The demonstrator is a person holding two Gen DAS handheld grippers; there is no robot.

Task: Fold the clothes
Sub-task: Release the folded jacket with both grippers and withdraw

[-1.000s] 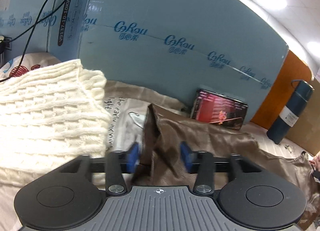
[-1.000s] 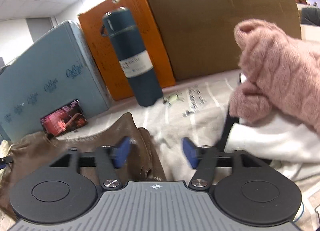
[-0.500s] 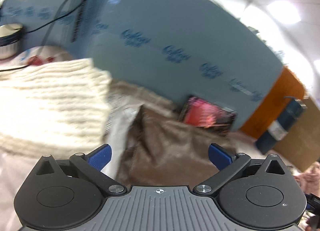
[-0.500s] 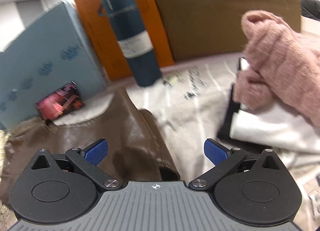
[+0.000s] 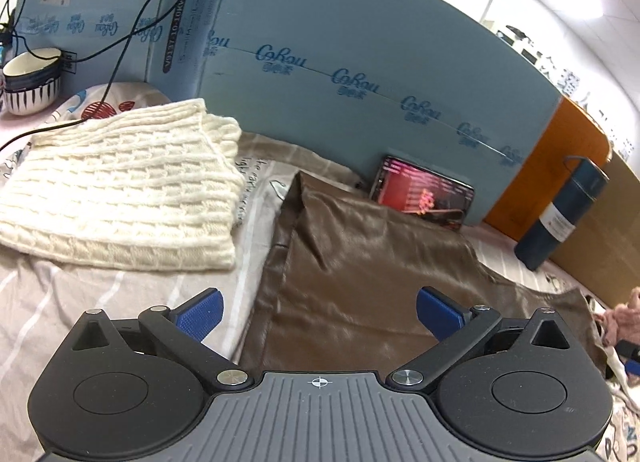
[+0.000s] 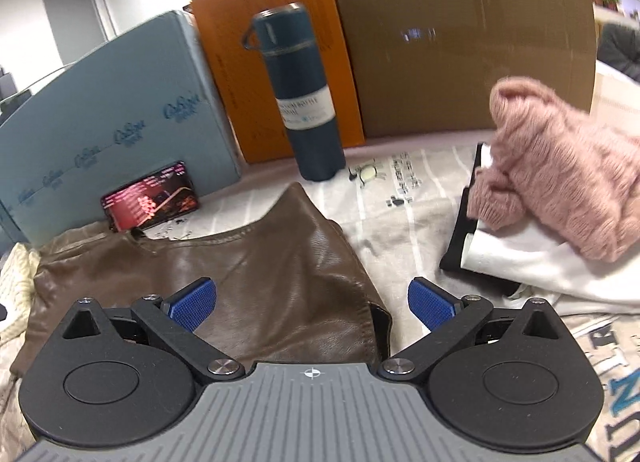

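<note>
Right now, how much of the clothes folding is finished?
The cream knit sweater lies folded. The brown leather garment lies flat, partly folded, with both grippers, left and right, open above it and holding nothing. The pink sweater sits crumpled on a white garment, seemingly left to do.

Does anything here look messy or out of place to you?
Mostly the pink sweater: it sits crumpled on a flat white garment, unlike the neatly folded cream sweater. The brown garment lies flat between the open grippers. Nothing looks spilled or damaged.
</note>
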